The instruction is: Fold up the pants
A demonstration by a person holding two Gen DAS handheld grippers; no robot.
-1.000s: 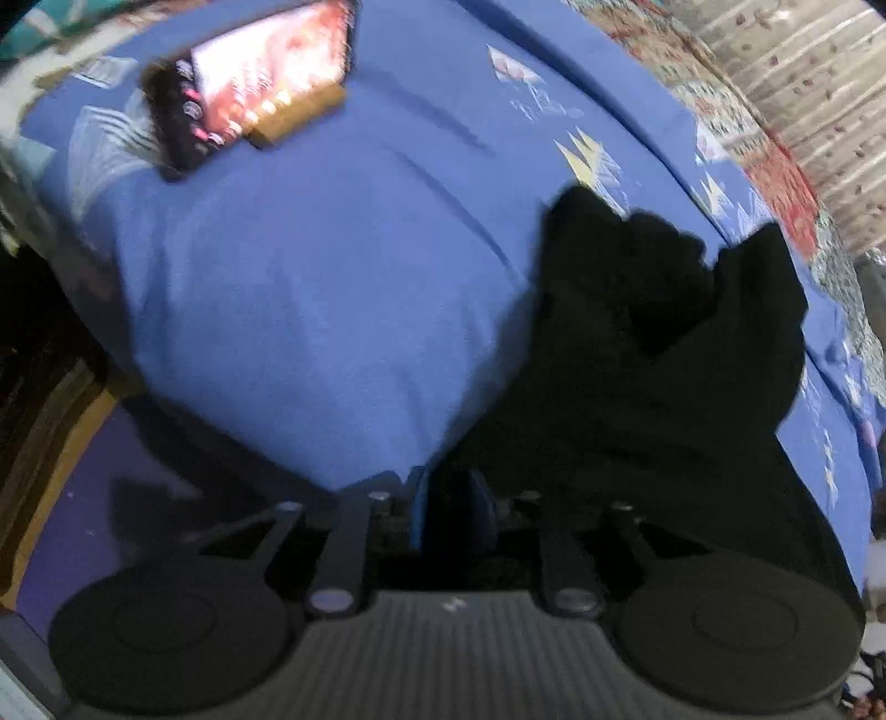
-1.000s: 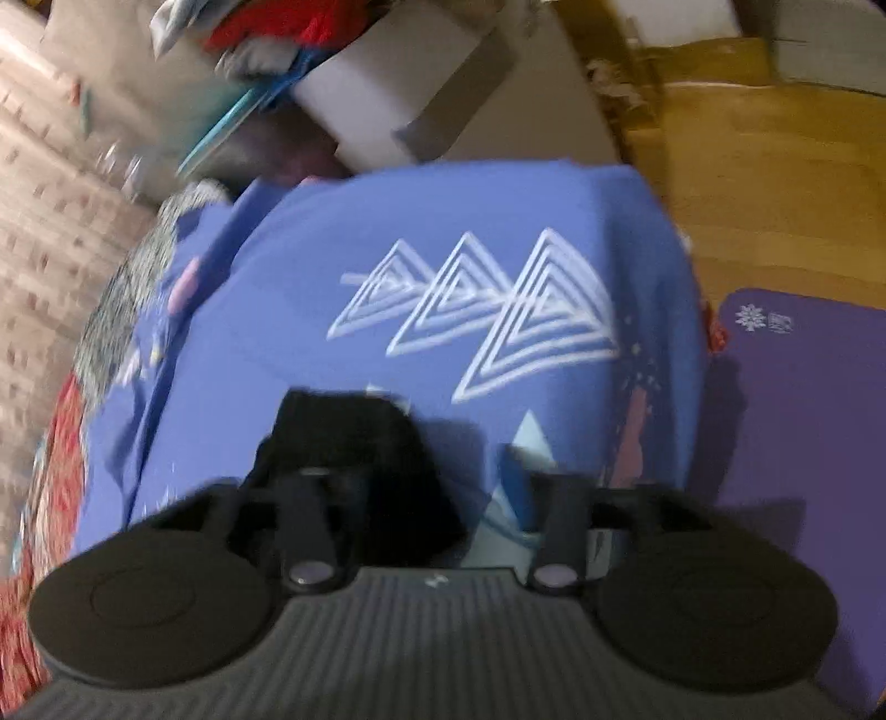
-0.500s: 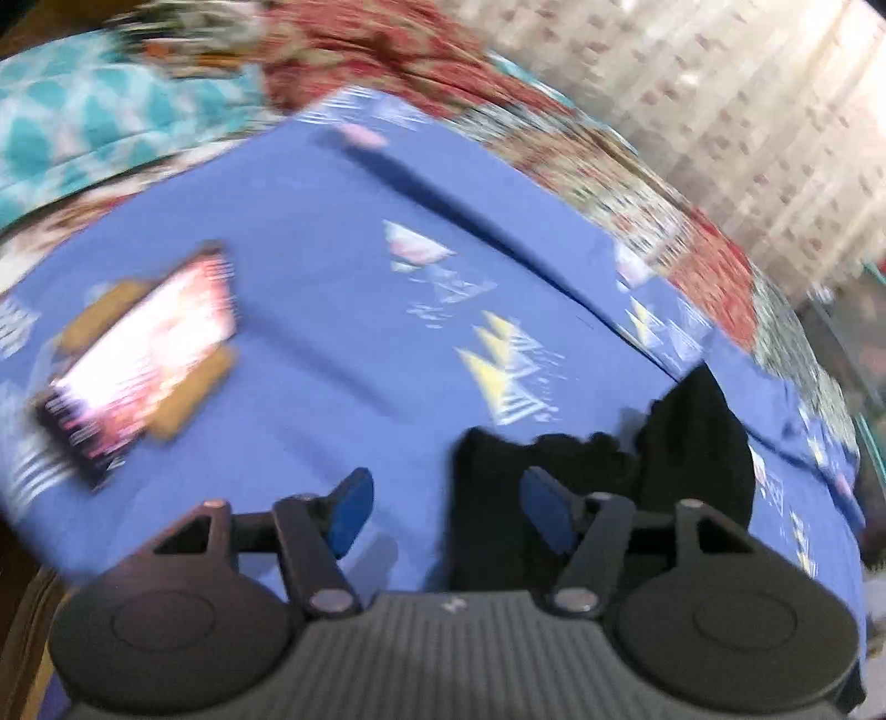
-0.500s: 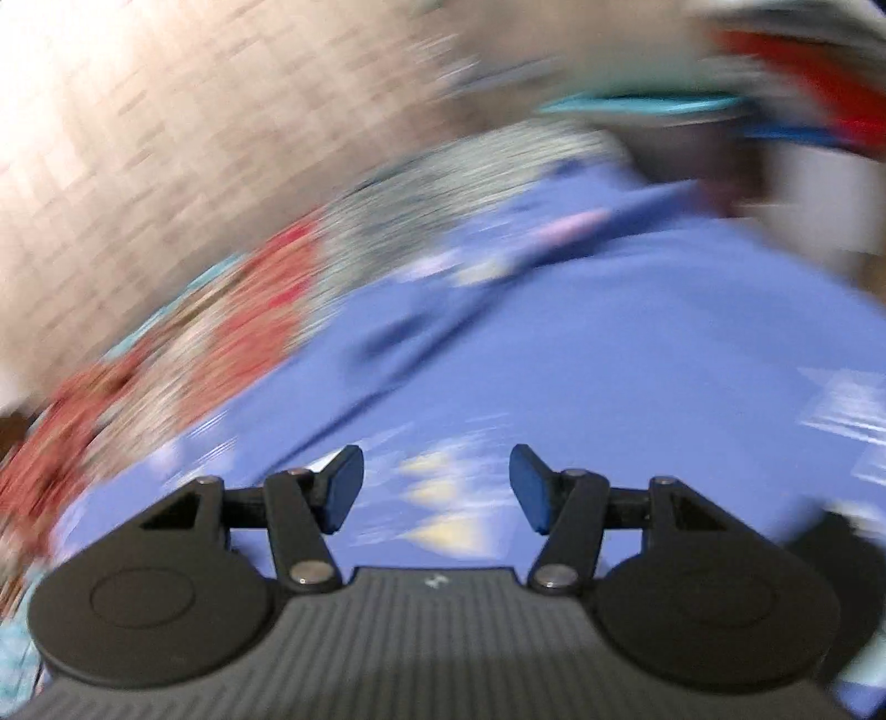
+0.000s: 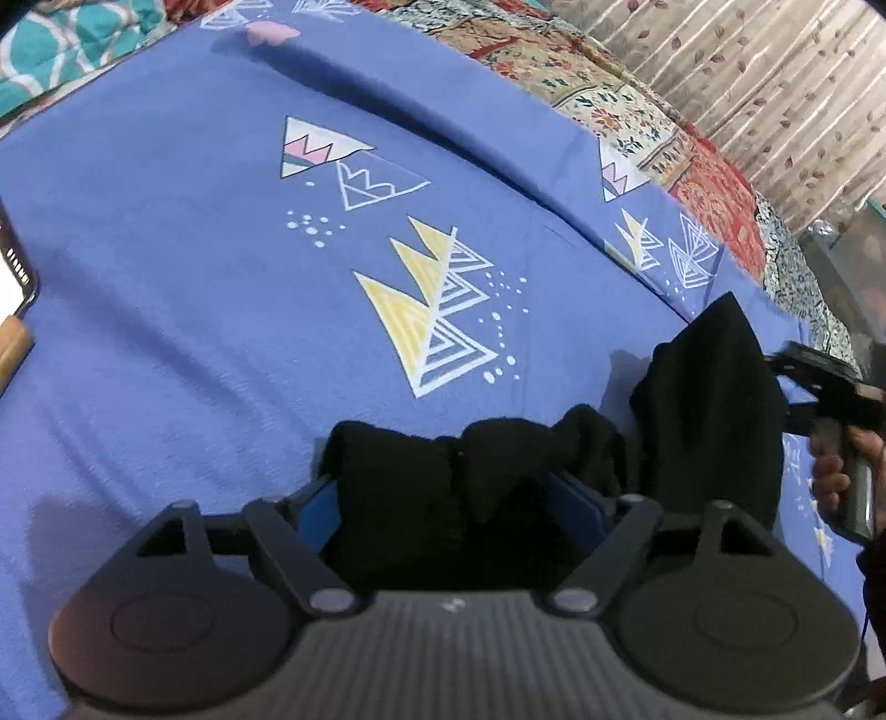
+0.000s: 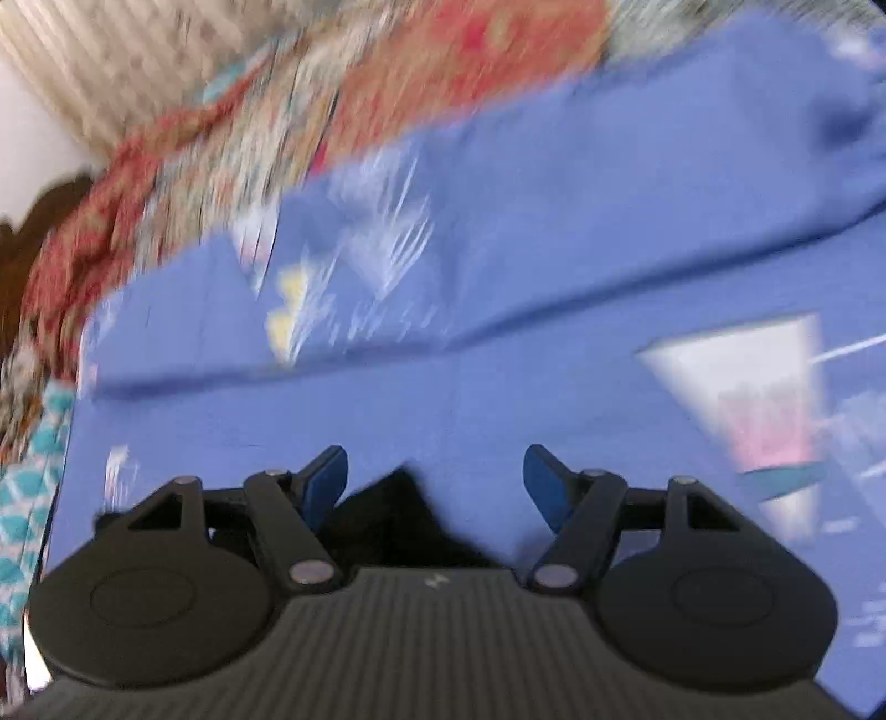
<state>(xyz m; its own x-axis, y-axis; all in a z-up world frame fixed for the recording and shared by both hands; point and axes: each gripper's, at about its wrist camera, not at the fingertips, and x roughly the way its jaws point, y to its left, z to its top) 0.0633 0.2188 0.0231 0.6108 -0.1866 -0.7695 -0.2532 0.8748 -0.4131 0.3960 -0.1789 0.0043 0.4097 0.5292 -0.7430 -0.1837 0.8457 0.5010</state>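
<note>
The black pants (image 5: 554,443) lie bunched on a blue bedsheet (image 5: 194,277) with triangle prints. In the left wrist view my left gripper (image 5: 448,498) is open, its blue pads on either side of the pants' near edge. A pointed fold rises at the right. The right gripper (image 5: 830,399), held in a hand, shows at the far right beside that fold. In the blurred right wrist view my right gripper (image 6: 434,482) is open, with a black tip of the pants (image 6: 387,515) low between its fingers.
A lit phone (image 5: 14,271) on a wooden stand lies at the sheet's left edge. A red floral quilt (image 5: 709,183) and a teal patterned cloth (image 5: 66,44) border the far side of the bed, with a curtain (image 5: 775,83) behind.
Both grippers opened from shut and swung away from the bed's edge toward its far side. The left gripper now straddles the pants' edge; the right view is motion-blurred.
</note>
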